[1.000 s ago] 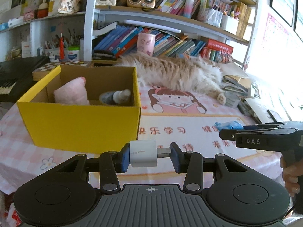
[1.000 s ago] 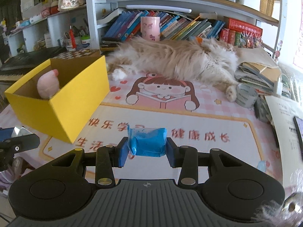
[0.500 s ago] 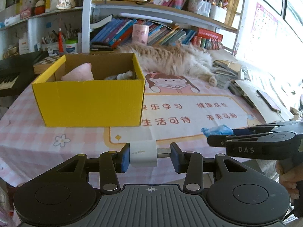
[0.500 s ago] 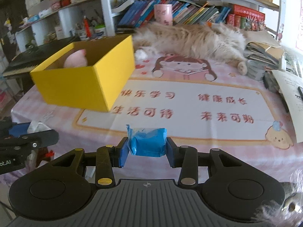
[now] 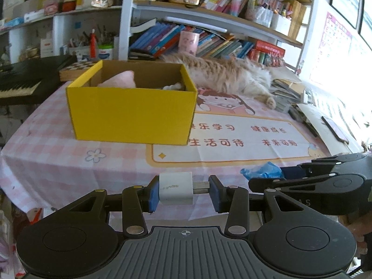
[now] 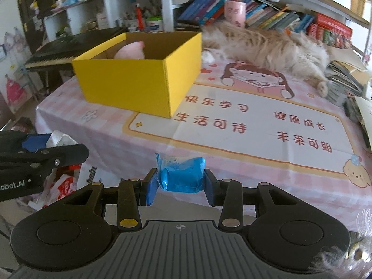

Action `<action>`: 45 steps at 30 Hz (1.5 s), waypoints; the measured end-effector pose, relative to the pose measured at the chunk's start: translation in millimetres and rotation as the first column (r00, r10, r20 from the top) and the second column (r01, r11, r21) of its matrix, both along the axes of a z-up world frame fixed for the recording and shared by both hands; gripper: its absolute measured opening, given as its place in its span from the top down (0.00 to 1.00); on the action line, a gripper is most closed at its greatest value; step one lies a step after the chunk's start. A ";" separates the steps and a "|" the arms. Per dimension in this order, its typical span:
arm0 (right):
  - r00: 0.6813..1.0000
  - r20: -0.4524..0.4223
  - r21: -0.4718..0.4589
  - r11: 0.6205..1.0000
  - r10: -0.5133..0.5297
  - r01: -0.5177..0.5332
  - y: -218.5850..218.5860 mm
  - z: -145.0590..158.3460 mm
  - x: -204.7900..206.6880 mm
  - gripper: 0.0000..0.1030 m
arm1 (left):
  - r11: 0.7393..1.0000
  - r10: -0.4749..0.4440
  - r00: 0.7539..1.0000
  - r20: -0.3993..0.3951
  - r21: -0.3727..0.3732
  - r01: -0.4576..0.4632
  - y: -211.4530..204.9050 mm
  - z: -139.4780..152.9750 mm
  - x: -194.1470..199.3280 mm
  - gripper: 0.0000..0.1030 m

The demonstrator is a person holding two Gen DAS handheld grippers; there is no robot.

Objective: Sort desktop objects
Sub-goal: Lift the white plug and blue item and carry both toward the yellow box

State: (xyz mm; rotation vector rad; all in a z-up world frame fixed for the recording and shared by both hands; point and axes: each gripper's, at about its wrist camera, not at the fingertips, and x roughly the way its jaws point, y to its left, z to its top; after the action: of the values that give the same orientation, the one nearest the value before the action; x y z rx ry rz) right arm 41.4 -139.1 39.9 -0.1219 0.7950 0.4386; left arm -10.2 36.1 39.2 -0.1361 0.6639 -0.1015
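1. Yellow cardboard box stands on the pink checked tablecloth, at 11 o'clock from both grippers and well apart from them, with a pink soft toy already inside.
2. Left gripper is clamped on a white charger plug, its metal end against the right pad.
3. Right gripper is clamped on a blue wrapped packet, probably soft.
4. To drop them well, carry each over the box rim, 1 at a time, and keep clear of the cat at 1 o'clock.
5. Part the pads only once above the open interior.
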 end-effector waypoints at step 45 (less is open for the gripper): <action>0.983 0.064 -0.017 0.985 0.173 -0.172 44.7 14.3 33.3 0.64 | 0.987 0.158 0.986 0.056 0.010 -0.159 30.8 14.1 15.7 0.60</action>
State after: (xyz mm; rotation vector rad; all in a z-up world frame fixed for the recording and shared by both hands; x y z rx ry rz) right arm 74.7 -94.4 54.2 -0.2156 0.7252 0.5911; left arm 5.5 66.8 53.3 -0.1713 0.5968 0.0526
